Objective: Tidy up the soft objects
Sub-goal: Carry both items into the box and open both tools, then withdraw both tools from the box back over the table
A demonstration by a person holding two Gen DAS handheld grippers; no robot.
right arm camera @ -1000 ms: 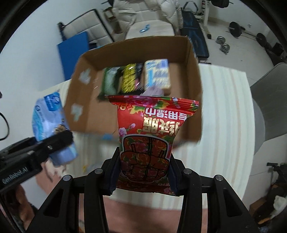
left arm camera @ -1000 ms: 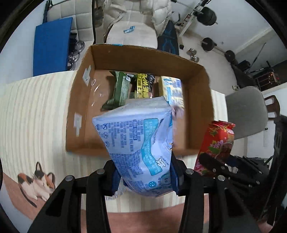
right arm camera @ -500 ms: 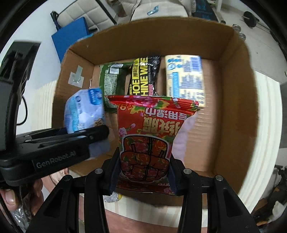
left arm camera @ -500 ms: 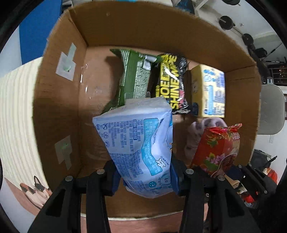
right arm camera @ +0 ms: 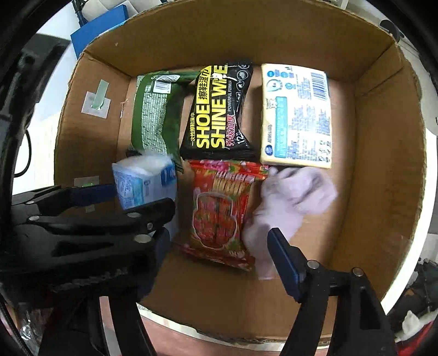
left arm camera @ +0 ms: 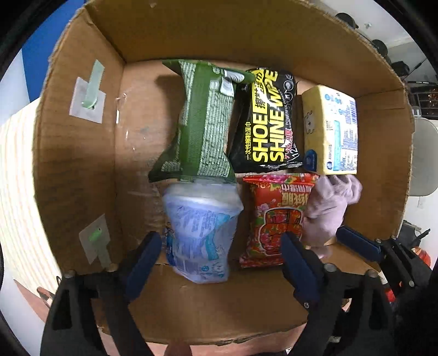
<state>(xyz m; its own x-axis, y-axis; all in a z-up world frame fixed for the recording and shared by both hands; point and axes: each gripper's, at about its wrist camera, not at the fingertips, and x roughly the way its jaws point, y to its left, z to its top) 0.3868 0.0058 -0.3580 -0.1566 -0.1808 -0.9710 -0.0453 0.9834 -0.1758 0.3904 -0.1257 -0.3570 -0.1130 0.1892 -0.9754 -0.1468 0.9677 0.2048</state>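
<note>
A cardboard box (left arm camera: 82, 169) (right arm camera: 383, 164) holds soft packs. A pale blue tissue pack (left arm camera: 201, 232) (right arm camera: 143, 183) lies between the spread fingers of my left gripper (left arm camera: 219, 257), which is open and not touching it. A red flowered pack (left arm camera: 276, 219) (right arm camera: 219, 210) lies beside it, between the spread fingers of my open right gripper (right arm camera: 219, 252). A lilac cloth (left arm camera: 328, 208) (right arm camera: 290, 197) lies to its right. At the back lie a green pack (left arm camera: 202, 123) (right arm camera: 153, 115), a black shoe-wipe pack (left arm camera: 268, 123) (right arm camera: 216, 109) and a yellow tissue pack (left arm camera: 331, 131) (right arm camera: 297, 115).
The left gripper body (right arm camera: 82, 232) fills the lower left of the right wrist view, and the right gripper's finger (left arm camera: 358, 243) shows in the left wrist view. The box stands on a striped table (left arm camera: 16, 191). A blue mat (right arm camera: 104, 16) stands behind.
Both grippers moved down into the box and opened. The blue pack and the red pack were let go and now lie on the box floor.
</note>
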